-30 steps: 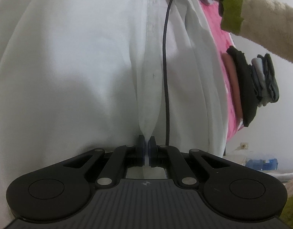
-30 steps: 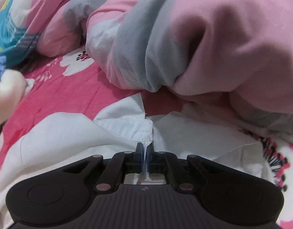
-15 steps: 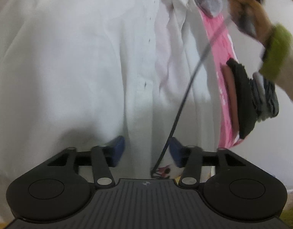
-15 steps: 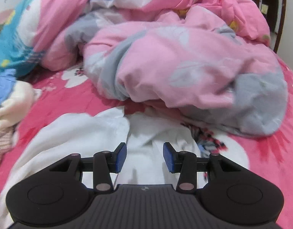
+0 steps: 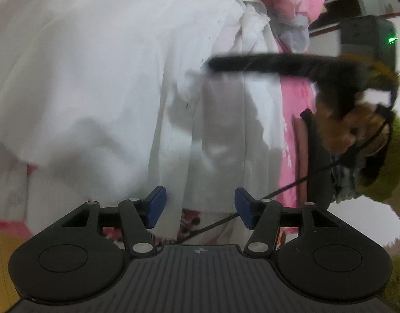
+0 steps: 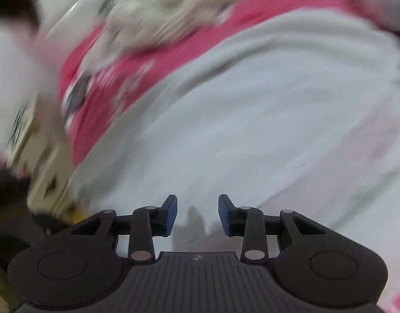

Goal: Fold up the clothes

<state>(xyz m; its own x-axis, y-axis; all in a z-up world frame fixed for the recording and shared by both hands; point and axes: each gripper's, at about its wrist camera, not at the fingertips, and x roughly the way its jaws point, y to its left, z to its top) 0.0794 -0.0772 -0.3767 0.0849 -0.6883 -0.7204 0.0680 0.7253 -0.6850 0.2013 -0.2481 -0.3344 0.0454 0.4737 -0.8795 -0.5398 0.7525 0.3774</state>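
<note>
A white button shirt (image 5: 116,83) lies spread over the pink bed sheet, its placket running up the middle. My left gripper (image 5: 200,208) stands open just short of the shirt's lower hem, nothing between its blue pads. In the left wrist view the right gripper, held in a hand (image 5: 351,127) with a green cuff, passes as a dark blur over the shirt's right side. The right wrist view is heavily blurred: my right gripper (image 6: 197,214) is open above the white shirt (image 6: 252,130), holding nothing.
A folded stack of dark and grey clothes (image 5: 319,172) sits at the sheet's right edge. A crumpled pink and grey quilt (image 5: 285,2) lies beyond the shirt's collar. A black cable (image 5: 291,185) trails across the shirt's lower right. The pink sheet (image 6: 127,78) shows left of the shirt.
Both grippers have let go of the shirt and opened. The left one has pulled back to the hem. The right one has swung away from the collar, sweeping fast across the shirt.
</note>
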